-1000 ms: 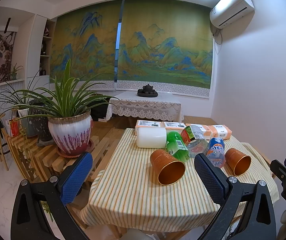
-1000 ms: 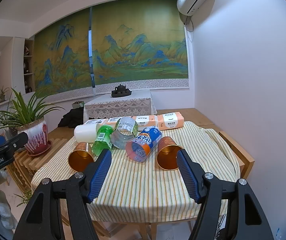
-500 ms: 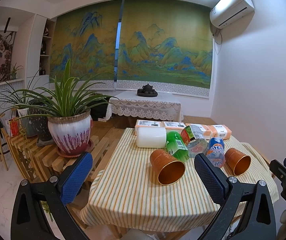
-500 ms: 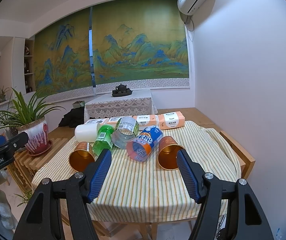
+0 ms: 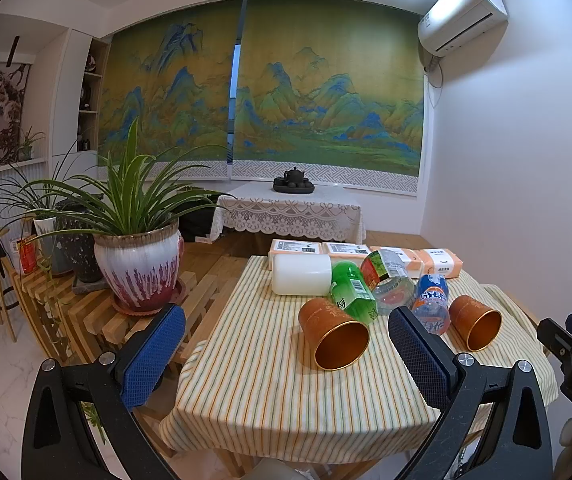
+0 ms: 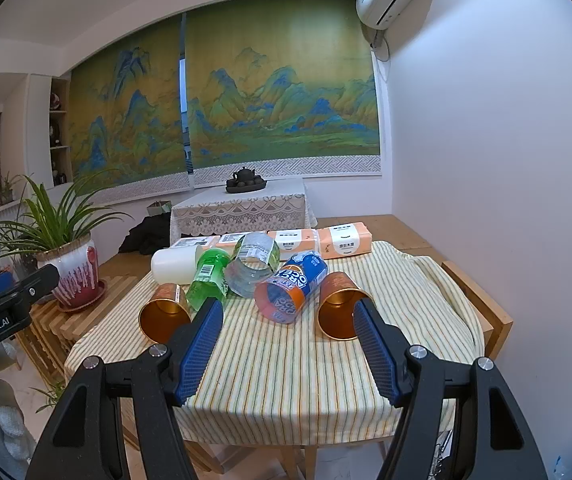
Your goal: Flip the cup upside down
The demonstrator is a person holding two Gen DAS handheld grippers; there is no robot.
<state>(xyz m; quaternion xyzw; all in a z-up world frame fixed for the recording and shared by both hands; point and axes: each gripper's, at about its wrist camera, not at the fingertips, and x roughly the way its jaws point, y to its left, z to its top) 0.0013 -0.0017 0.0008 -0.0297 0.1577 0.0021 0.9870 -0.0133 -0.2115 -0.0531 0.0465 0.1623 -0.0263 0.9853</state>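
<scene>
Two copper cups lie on their sides on the striped surface [image 5: 270, 392], mouths toward the cameras, among fallen bottles. The left gripper [image 5: 286, 356] hangs short of the surface with its jaws released and spread wide; the left cup [image 5: 334, 338] sits ahead between them, nearer the right jaw, touching the green bottle [image 5: 352, 294] behind it. The right gripper [image 6: 288, 350] is likewise released and empty, with the right cup [image 6: 338, 306] just beyond the tip of its right jaw and the orange-and-blue bottle [image 6: 292, 286] ahead between the jaws. To do this well, I would centre each cup between its jaws before closing, grip across the wall near the middle rather than the thin rim, lift clear of the bottles, then rotate until the mouth faces down and set it flat so it cannot roll.
</scene>
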